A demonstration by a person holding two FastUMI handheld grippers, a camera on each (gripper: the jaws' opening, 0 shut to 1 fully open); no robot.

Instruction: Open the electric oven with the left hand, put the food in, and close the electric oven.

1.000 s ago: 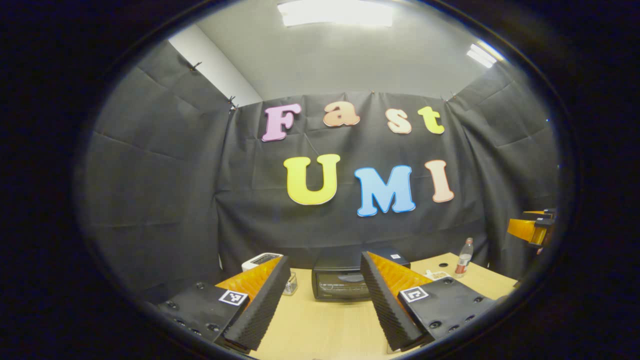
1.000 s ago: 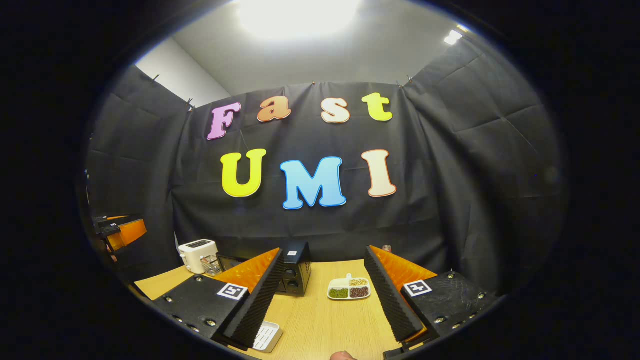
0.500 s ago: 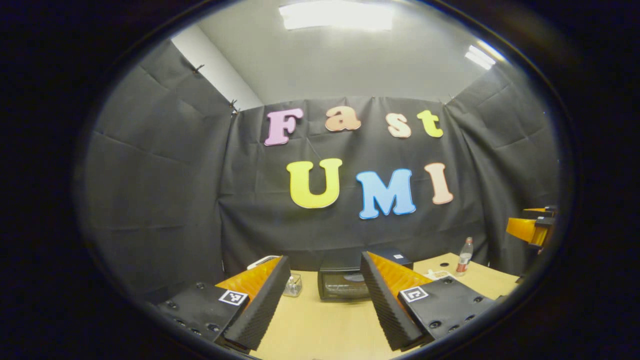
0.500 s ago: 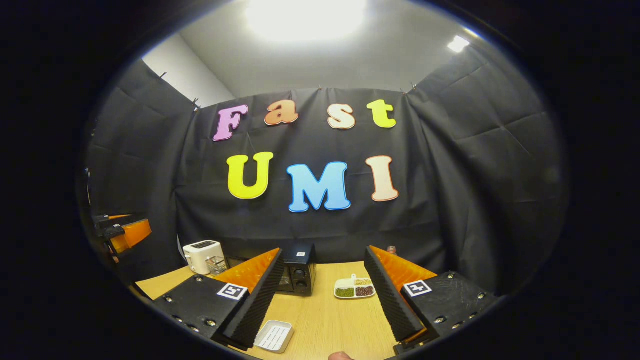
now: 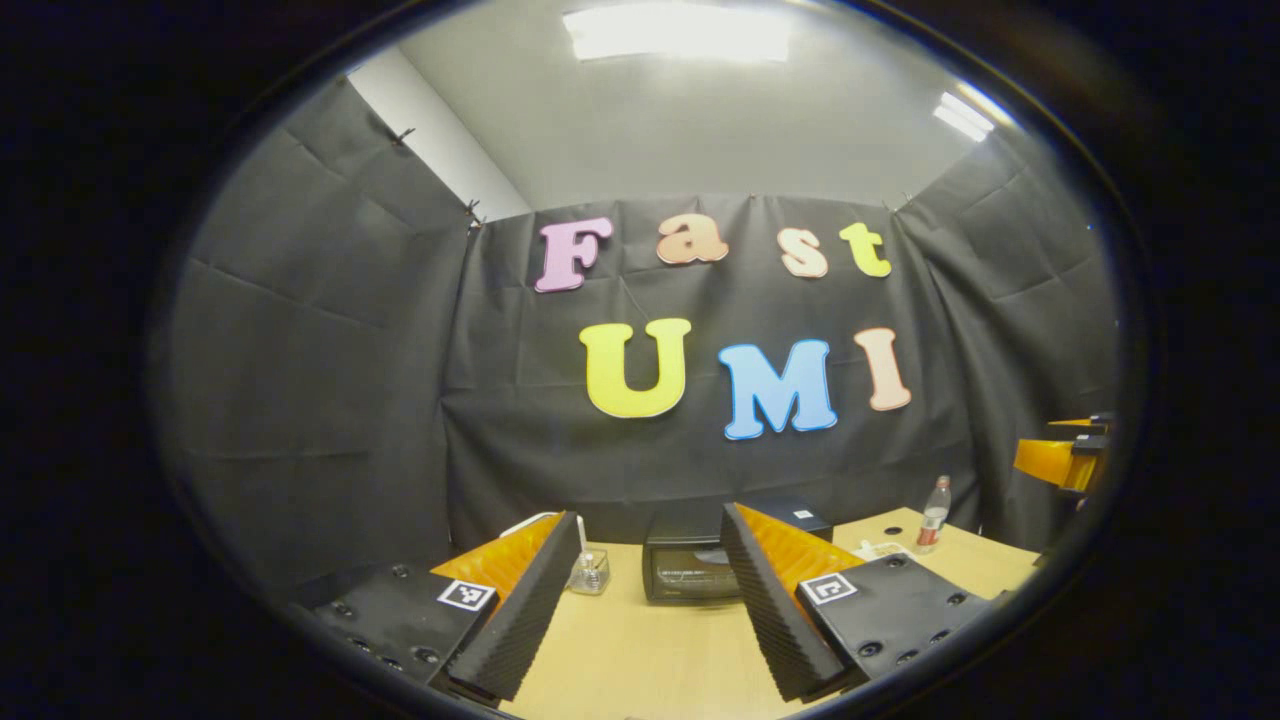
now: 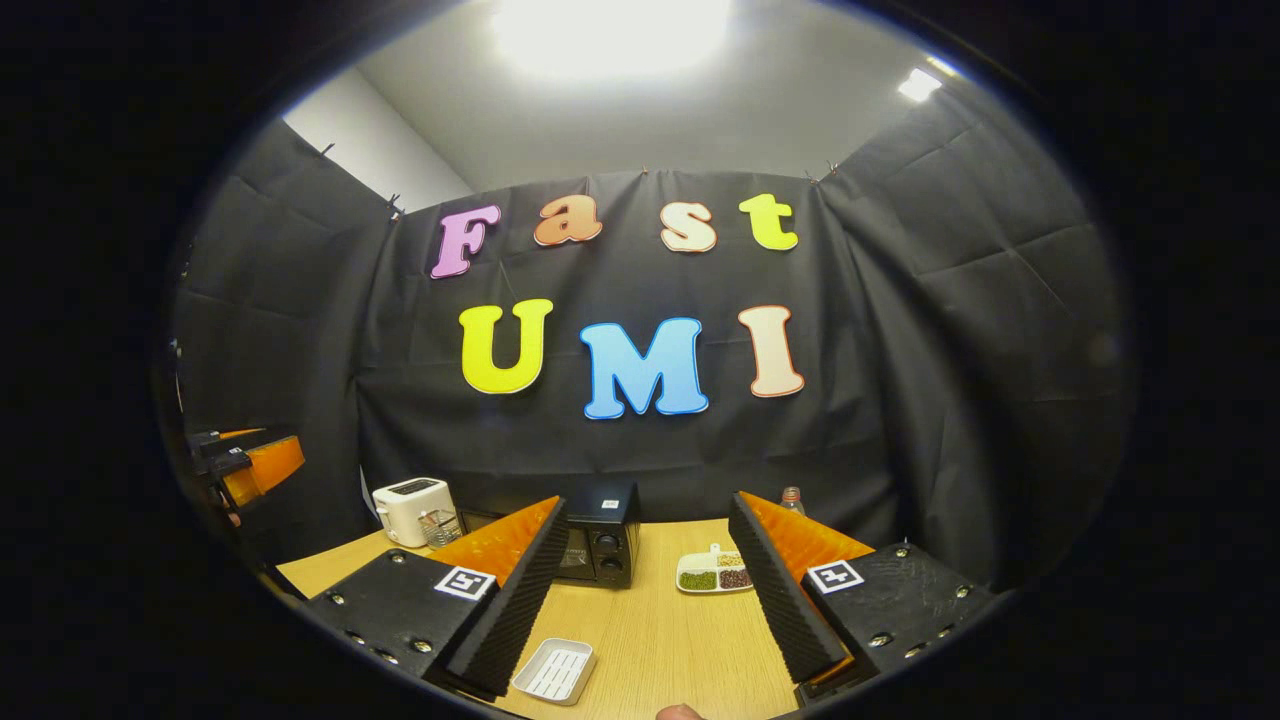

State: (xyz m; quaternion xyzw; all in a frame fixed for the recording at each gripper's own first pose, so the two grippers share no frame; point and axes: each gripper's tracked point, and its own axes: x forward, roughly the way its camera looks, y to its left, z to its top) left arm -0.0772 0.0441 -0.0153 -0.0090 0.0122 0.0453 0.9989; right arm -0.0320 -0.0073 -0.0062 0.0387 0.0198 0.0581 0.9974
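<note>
Landmark: electric oven, black, door shut, at back of wooden table.

Right gripper view, left to right:
- white toaster left of oven, glass holder between them
- small white tray in front of oven, near table's front edge
- divided dish of food just right of oven, apart from it
- bottle behind dish

Left gripper: jaws apart, empty, facing oven.

Right gripper: jaws apart, empty, well short of oven and dish.

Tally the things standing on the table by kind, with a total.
Oven: 1
Toaster: 1
Bottle: 1
Glass jar: 1
Divided dish of food: 1
White tray: 1
Total: 6
</note>
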